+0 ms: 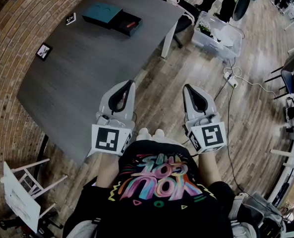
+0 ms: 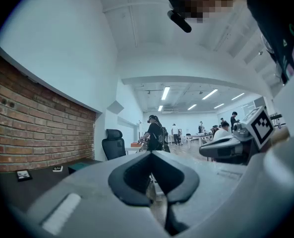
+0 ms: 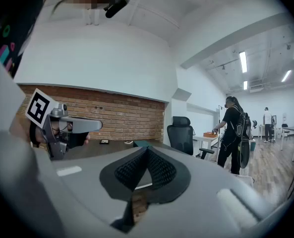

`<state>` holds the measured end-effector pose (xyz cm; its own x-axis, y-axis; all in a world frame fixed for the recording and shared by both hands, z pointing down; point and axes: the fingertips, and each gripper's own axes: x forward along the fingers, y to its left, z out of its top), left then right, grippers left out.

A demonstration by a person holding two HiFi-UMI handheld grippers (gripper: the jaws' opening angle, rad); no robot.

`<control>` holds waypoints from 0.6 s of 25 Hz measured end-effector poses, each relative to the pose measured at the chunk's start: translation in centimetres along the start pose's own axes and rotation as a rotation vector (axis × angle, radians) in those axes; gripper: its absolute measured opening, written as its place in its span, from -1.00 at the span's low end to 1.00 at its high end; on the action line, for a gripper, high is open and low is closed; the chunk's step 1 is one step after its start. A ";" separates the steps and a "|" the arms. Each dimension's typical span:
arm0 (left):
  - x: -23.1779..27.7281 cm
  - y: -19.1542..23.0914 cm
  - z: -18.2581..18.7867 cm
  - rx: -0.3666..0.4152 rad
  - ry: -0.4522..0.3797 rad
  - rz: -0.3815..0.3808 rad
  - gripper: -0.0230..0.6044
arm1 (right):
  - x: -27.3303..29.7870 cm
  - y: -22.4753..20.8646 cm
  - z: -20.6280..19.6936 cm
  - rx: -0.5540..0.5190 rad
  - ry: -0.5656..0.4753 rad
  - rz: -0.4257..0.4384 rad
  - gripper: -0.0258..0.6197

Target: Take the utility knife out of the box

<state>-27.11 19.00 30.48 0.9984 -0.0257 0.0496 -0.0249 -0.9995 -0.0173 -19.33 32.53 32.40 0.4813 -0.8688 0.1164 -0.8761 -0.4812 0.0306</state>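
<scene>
First, head view: a person stands at the near edge of the dark grey desk [image 1: 82,68] with a gripper in each hand.
Box: the teal box [image 1: 102,13] sits at the desk's far end, its dark tray slid out to one side.
Utility knife: the utility knife [image 1: 131,24] shows as a small red-orange shape in that tray, well apart from both grippers.
Left gripper [image 1: 128,85]: tips at the desk's near edge.
Right gripper [image 1: 188,89]: over the wooden floor [image 1: 196,58], beside the desk.
Left gripper view: jaws closed, tips touching, nothing between; the box is a low teal sliver far left.
Right gripper view: jaws closed tip to tip, empty; left gripper at left, desk beyond.
</scene>
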 end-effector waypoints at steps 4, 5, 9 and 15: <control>0.9 -0.3 0.2 0.024 -0.020 -0.011 -0.93 | 0.0 -0.8 0.0 0.001 -0.004 -0.011 -0.92; 1.2 -0.4 0.3 0.035 -0.025 -0.013 -0.93 | -0.1 -1.1 0.0 0.005 -0.006 -0.013 -0.92; 2.0 -0.9 0.4 0.044 -0.030 0.005 -0.93 | -0.4 -2.5 -0.4 0.026 -0.014 -0.014 -0.92; 2.6 -2.3 0.1 0.039 -0.014 0.035 -0.93 | -1.1 -3.9 -1.3 0.034 -0.011 0.015 -0.92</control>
<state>-24.42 21.25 30.59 0.9976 -0.0603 0.0347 -0.0582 -0.9966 -0.0578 -16.51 35.52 33.48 0.4684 -0.8772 0.1052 -0.8818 -0.4715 -0.0052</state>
